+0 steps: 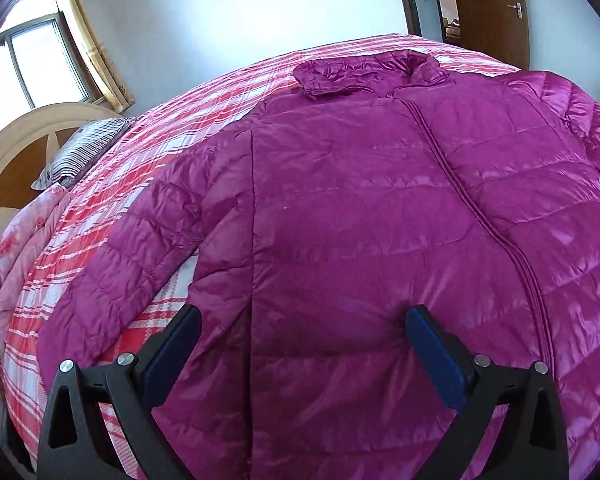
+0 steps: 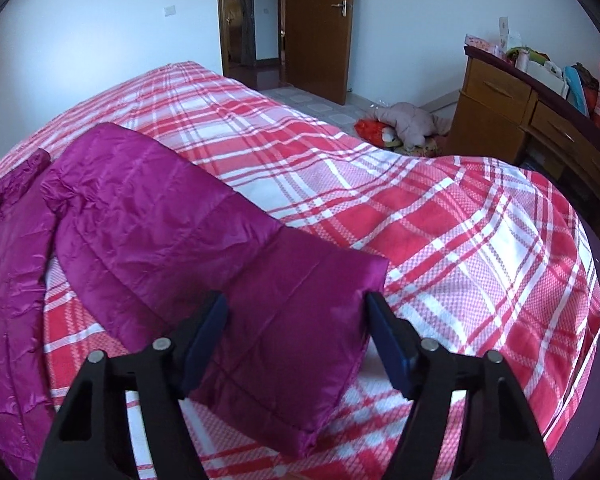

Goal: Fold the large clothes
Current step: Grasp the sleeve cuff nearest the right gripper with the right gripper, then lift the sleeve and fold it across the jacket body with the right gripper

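Purple down jacket lies front-up and zipped on the bed, spread flat over the red-and-white plaid cover, collar toward the far wall. Both sleeves angle out from the body; nothing appears folded yet, so I judge the task to be at its first fold.

Right sleeve runs down toward me in the right wrist view, its cuff end lying between the fingers of my right tongs. The jaws stand partly apart on either side of the sleeve. The right pad looks to be at the fabric's edge, but I cannot confirm that either pad presses, so I record no grip yet.

Left tongs are wide open and empty above the lower left front panel of the jacket, near the side seam, with the left sleeve lying just beside the left finger.

Recommendations, as judgement only:
- Close the right tongs squarely across the cuff, catching both layers; the shiny shell looks slippery and puffy, and a shallow pinch could slide off.
- Lift only enough to clear the cover, so that the plaid cloth is not dragged along.
- Carry the sleeve across the chest toward the zip, keeping it flat.
- Let the left tongs hold the body down near the seam, so that the jacket does not shift.
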`<move>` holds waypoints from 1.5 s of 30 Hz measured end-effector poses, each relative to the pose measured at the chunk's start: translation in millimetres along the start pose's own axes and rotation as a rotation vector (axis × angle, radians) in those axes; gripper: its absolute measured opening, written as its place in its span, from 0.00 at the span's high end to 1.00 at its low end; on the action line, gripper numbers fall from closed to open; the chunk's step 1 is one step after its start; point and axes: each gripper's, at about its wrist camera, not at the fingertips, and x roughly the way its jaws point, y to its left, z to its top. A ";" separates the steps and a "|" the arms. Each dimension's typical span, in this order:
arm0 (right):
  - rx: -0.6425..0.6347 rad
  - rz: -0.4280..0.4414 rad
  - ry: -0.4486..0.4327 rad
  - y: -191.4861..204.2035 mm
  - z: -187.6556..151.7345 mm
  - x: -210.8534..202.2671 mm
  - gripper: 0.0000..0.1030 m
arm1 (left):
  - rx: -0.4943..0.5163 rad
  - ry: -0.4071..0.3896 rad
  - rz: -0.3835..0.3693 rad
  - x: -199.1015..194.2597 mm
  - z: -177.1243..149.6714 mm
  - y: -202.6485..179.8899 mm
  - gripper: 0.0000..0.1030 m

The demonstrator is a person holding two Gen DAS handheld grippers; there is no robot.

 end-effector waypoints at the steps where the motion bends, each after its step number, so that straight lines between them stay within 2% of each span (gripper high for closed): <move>1: -0.011 -0.004 0.010 1.2 0.3 2.9 0.35 | -0.007 0.000 -0.003 0.9 0.7 0.5 0.01; 3: -0.029 0.000 0.023 4.1 0.3 5.3 0.55 | -0.007 -0.003 -0.002 1.7 1.5 -0.2 0.01; 4: -0.037 0.008 0.021 5.2 0.4 5.1 0.60 | 0.000 -0.006 0.000 2.2 1.5 -1.6 0.01; 6: -0.056 0.026 0.013 8.5 1.6 4.2 0.77 | 0.015 -0.013 0.005 2.8 0.9 -3.3 0.01; 9: -0.067 0.046 -0.007 11.3 5.9 -0.6 0.86 | 0.010 -0.011 -0.014 5.5 1.4 -1.1 0.01; 13: -0.069 0.039 -0.078 15.4 20.2 -18.8 0.87 | -0.023 -0.006 -0.055 9.8 0.1 4.5 0.01; 19: -0.139 0.041 -0.230 44.6 52.2 -62.1 0.88 | -0.001 -0.002 -0.081 6.8 1.4 5.9 0.01; 25: -0.311 0.089 -0.404 114.2 66.0 -117.2 0.88 | -0.071 -0.052 -0.122 -11.8 -0.7 19.9 0.01; 30: -0.469 0.164 -0.484 182.7 57.3 -143.2 0.88 | -0.115 -0.100 -0.140 -28.5 3.6 34.6 0.01; 37: -0.636 0.269 -0.485 265.2 34.9 -135.5 0.88 | -0.134 -0.112 -0.148 -35.5 5.9 46.8 0.01; 45: -0.804 0.378 -0.412 360.5 -10.5 -103.2 0.88 | -0.179 -0.087 -0.123 -27.0 -1.6 67.2 0.01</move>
